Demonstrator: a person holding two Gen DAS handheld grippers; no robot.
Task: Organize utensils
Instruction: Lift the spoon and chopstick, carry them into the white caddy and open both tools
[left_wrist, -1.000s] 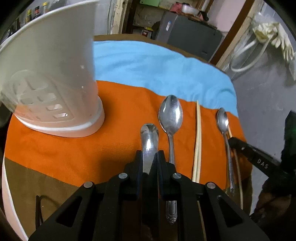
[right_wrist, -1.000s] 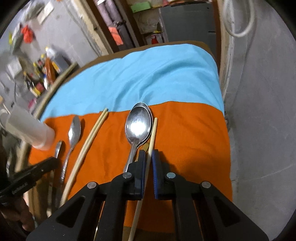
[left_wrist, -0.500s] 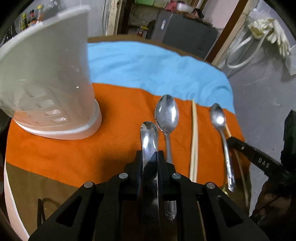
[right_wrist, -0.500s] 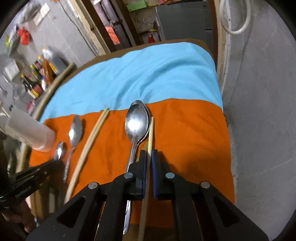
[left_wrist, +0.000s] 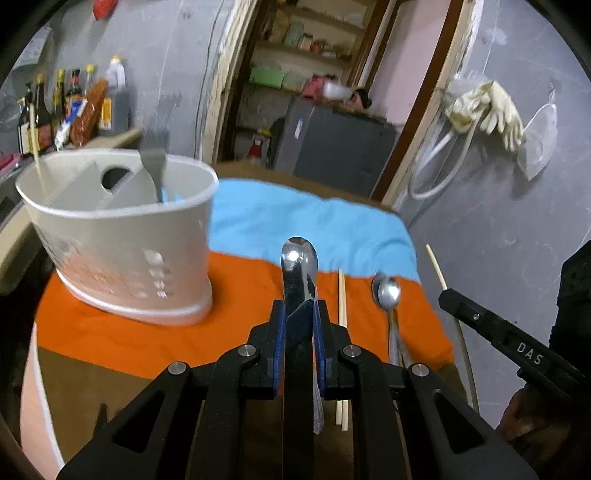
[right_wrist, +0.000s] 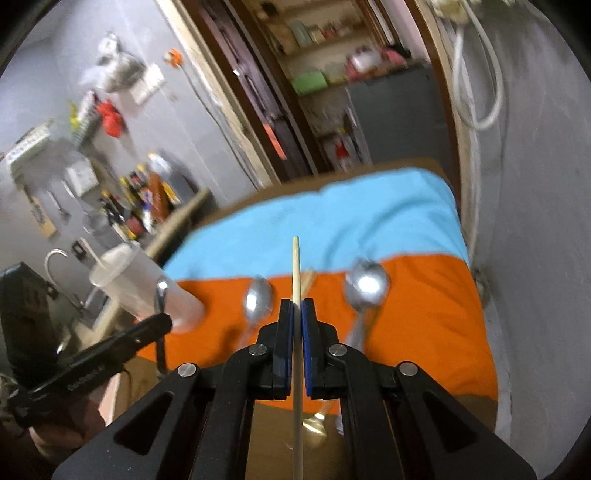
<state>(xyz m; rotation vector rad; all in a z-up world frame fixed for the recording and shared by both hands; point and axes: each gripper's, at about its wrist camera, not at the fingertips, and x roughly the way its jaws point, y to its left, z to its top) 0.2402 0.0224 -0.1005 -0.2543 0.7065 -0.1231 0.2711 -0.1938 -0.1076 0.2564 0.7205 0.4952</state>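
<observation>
My left gripper (left_wrist: 298, 308) is shut on a steel spoon (left_wrist: 298, 266) and holds it lifted above the orange cloth (left_wrist: 129, 339), right of the white utensil caddy (left_wrist: 122, 236). The caddy holds a grey fork (left_wrist: 153, 162) and a chopstick (left_wrist: 38, 171). My right gripper (right_wrist: 296, 308) is shut on a chopstick (right_wrist: 295, 269) and holds it raised, pointing away. On the cloth lie a chopstick pair (left_wrist: 342, 295) and a spoon (left_wrist: 386, 293); the right wrist view shows two spoons (right_wrist: 258, 299) (right_wrist: 365, 286) lying there.
A blue cloth (left_wrist: 306, 225) covers the table's far half. Bottles (left_wrist: 70, 107) stand on a counter behind the caddy. A grey wall (left_wrist: 498, 229) runs close along the table's right side. The right gripper's body (left_wrist: 509, 343) shows at the left view's right edge.
Both grippers have lifted off the cloth and tilted up, the left with the spoon, the right with the chopstick. The caddy's open top now shows.
</observation>
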